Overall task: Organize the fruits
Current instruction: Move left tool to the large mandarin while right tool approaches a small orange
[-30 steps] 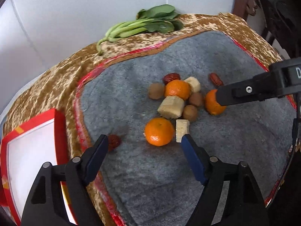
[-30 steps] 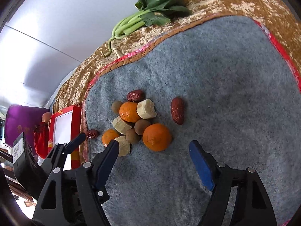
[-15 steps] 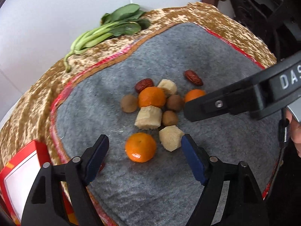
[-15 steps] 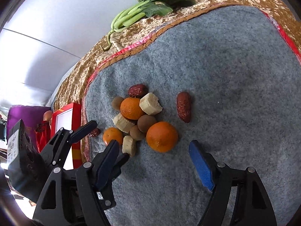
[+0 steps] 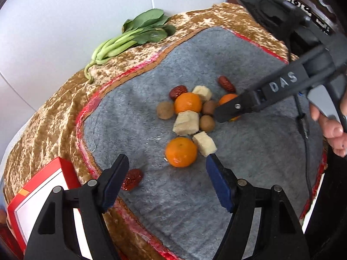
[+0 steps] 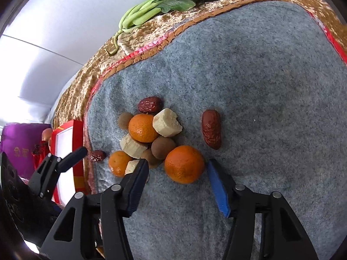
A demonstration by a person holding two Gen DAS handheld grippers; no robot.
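Both grippers hang tilted down over the grey felt mat (image 6: 260, 86). My right gripper (image 6: 176, 170) has just been narrowing its jaws, and they now flank the nearest orange (image 6: 184, 164): the blue pad on the right sits just beside the fruit and the dark pad on the left is a little off it, so I cannot say either presses yet. Ahead of those fingertips lies the rest of the pile: two brown round fruits (image 6: 163, 147), pale chunks (image 6: 167, 124), a second orange (image 6: 142, 127) and a red date (image 6: 150, 104) at the far end, with a lone date (image 6: 211, 129) ahead to the right. My left gripper (image 5: 167, 163) has also been closing a little, yet its jaws stand apart with nothing clamped; a third orange (image 5: 181, 152) rests on the mat just ahead between its tips, untouched, with a pale chunk (image 5: 204, 144) by the right tip and a date (image 5: 132, 179) by the left one. Left of that gripper sits a red-rimmed box (image 5: 41, 203), and leafy greens (image 5: 134, 39) lie far ahead on the patterned cloth (image 5: 54, 112).
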